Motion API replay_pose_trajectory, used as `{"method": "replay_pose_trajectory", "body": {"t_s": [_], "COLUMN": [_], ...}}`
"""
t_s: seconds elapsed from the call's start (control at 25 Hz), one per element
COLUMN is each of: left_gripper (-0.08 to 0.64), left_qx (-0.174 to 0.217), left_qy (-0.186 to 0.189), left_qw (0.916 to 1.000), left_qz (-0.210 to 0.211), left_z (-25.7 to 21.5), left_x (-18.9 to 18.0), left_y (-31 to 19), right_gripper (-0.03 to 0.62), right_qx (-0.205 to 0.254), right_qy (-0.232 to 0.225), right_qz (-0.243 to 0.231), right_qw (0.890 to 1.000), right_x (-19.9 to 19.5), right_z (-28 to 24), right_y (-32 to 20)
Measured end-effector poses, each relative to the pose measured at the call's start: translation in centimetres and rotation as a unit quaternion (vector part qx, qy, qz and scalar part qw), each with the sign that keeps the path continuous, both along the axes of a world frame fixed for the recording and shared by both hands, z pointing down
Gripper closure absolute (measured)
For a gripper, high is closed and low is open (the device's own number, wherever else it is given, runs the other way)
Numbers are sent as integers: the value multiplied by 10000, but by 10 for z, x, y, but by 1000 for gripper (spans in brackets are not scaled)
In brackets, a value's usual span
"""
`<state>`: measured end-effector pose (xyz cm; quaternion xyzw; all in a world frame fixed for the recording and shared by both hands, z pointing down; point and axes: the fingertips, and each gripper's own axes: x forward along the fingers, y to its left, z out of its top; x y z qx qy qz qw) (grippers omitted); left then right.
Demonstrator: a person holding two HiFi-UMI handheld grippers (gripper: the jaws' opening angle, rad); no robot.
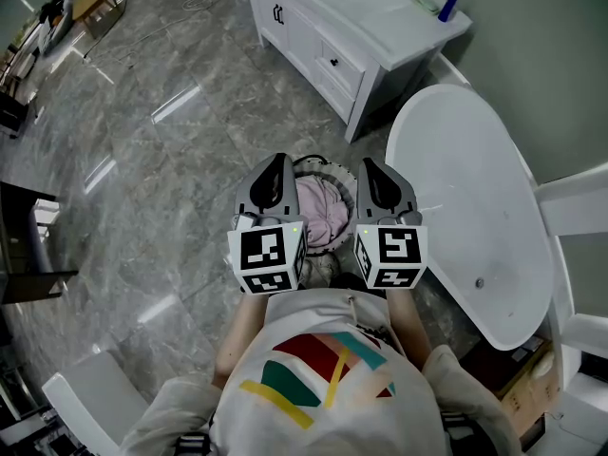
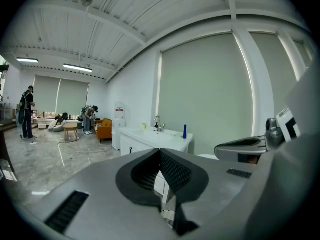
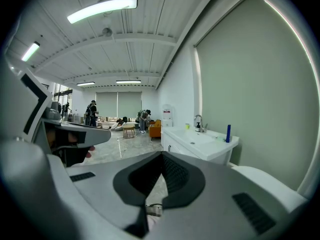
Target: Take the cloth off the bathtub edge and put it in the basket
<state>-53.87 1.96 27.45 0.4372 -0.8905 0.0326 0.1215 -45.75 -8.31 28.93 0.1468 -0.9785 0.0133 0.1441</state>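
Observation:
A pink cloth [image 1: 321,212] lies bunched in a round wire basket [image 1: 313,163] on the floor in front of the person. Both grippers are held side by side just above the basket and point away from the person. In the head view the left gripper [image 1: 281,165] hangs over the basket's left rim and the right gripper [image 1: 370,169] over its right rim. In both gripper views the jaws meet with nothing between them, on the left gripper [image 2: 160,154] and on the right gripper [image 3: 161,157]. The white bathtub [image 1: 475,207] stands to the right, and no cloth shows on its edge.
A white vanity cabinet [image 1: 328,36] with a sink and a blue bottle [image 1: 449,5] stands ahead, beyond the basket. Dark furniture [image 1: 24,245] sits at the left edge. A cardboard box [image 1: 532,378] lies at the lower right. Several people [image 3: 92,114] are far off across the grey marble floor.

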Motion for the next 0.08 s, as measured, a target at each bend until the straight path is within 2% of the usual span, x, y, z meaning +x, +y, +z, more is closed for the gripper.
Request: {"method": "replay_pose_trajectory", "body": {"t_s": [0.08], "left_gripper": [540], "left_qx": [-8], "left_qy": [17], "left_qw": [10000], "left_qz": [-15], "left_z": [0], "left_x": [-1], "left_y": [2], "right_gripper": [580], "right_qx": [6], "right_qy": [26], "right_qz": [-11], "right_qw": [10000], "right_x": [-1], "right_z": [1], "right_y": [1]}}
